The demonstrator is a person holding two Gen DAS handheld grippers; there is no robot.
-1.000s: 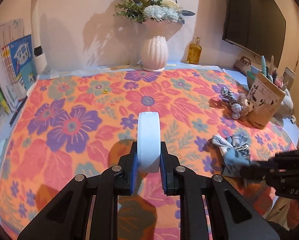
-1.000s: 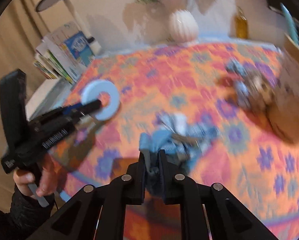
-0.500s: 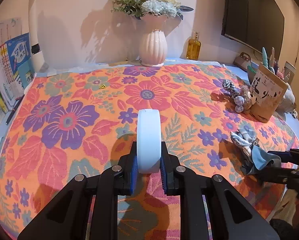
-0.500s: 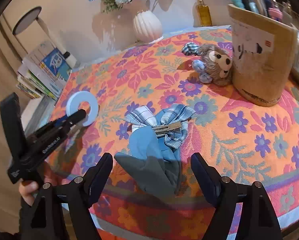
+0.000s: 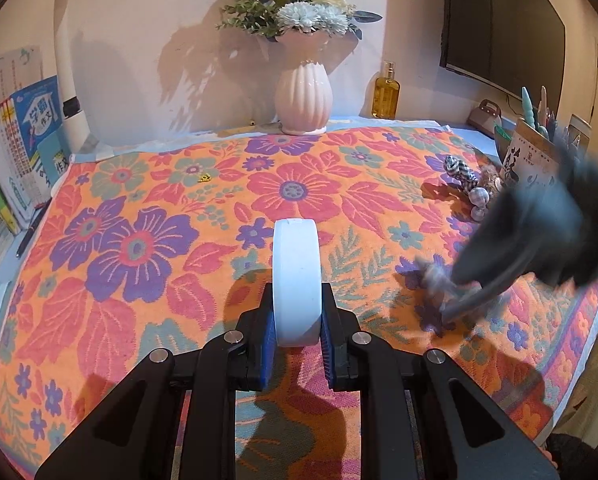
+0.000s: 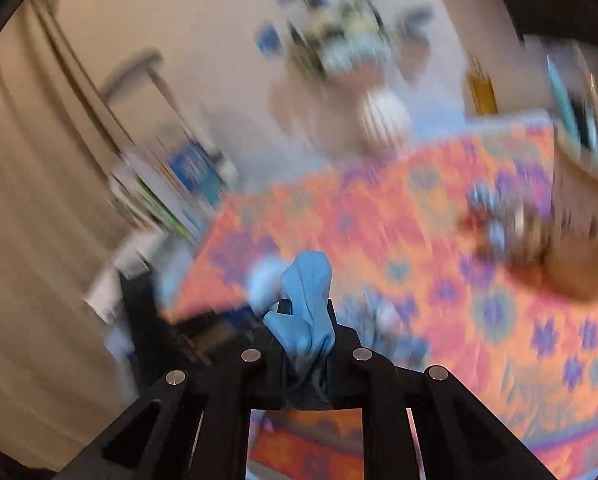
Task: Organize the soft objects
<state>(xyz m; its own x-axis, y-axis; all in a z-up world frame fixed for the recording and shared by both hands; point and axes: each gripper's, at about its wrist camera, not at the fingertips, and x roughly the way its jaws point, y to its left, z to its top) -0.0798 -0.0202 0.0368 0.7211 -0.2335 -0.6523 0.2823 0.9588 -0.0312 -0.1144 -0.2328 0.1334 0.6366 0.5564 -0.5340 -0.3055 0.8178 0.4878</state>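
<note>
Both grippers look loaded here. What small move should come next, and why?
Probably carry the blue cloth toward the other soft things. The right gripper is shut on it and lifted off the floral tablecloth, while the left gripper holds the white ring.

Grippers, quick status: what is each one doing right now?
Left gripper: closed on the white foam ring, held on edge.
Right gripper: closed on the blue cloth; view badly blurred.
</note>
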